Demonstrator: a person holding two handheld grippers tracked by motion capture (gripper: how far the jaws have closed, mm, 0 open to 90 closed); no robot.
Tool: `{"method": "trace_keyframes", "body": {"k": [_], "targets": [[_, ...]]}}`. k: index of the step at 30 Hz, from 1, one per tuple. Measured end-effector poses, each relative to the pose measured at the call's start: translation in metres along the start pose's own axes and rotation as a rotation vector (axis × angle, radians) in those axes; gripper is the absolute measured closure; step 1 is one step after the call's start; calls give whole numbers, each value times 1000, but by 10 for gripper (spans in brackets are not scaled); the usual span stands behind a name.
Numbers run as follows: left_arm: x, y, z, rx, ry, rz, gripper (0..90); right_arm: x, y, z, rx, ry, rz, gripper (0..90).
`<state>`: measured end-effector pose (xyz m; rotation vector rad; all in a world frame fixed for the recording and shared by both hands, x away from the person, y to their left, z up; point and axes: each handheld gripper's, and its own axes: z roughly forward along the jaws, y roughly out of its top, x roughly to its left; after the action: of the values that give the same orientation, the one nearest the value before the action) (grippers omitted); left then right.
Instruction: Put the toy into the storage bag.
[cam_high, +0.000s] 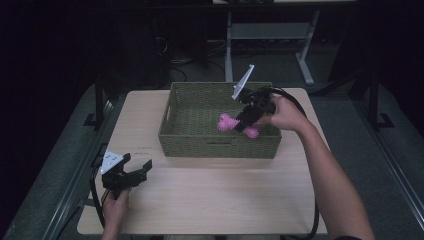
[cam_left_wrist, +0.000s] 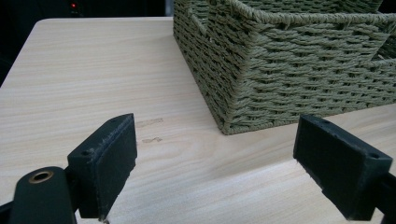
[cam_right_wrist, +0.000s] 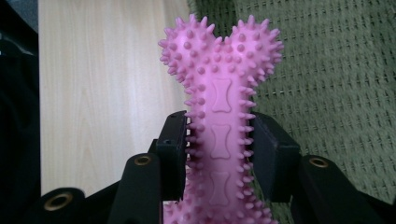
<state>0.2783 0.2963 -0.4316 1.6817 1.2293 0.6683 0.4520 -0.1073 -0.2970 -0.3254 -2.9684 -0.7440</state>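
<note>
A pink spiky bone-shaped toy (cam_high: 228, 122) hangs over the inside of the green woven basket (cam_high: 218, 145), held by my right gripper (cam_high: 245, 121). In the right gripper view the two black jaws press on the middle of the pink spiky toy (cam_right_wrist: 219, 116), whose knobbed end points upward. My left gripper (cam_high: 138, 170) rests low over the table near its front left corner, jaws wide apart with nothing between them. The left gripper view shows a corner of the basket (cam_left_wrist: 289, 70) a short way ahead of my left gripper (cam_left_wrist: 215, 163).
The light wooden table (cam_high: 220, 200) has bare surface in front of and to the left of the basket. A desk frame (cam_high: 270, 35) and cables stand on the dark floor beyond the table's far edge.
</note>
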Motion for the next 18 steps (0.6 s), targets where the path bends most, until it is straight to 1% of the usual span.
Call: {"method": "trace_keyframes", "body": {"k": [3,5,9,11,12,14,18], "targets": [[0,0,0,3,1,1,130,-7,1,3,5,4,7,582],[0,0,0,5,0,2,130,-11,1,4,15,-2,10,582],[0,0,0,2,1,-5,130,-18,2,5,12,-1,22,582],[1,0,0,2,0,-4,130,-21,3,7,26,-7,27,582],[1,0,0,3,0,-2,130,-23,3,8,21,-8,25,581],[1,0,0,5,0,-1,130,-27,2,10,22,-6,35,581],[1,0,0,2,-3,-5,130,-33,1,19,37,-4,46,582]]}}
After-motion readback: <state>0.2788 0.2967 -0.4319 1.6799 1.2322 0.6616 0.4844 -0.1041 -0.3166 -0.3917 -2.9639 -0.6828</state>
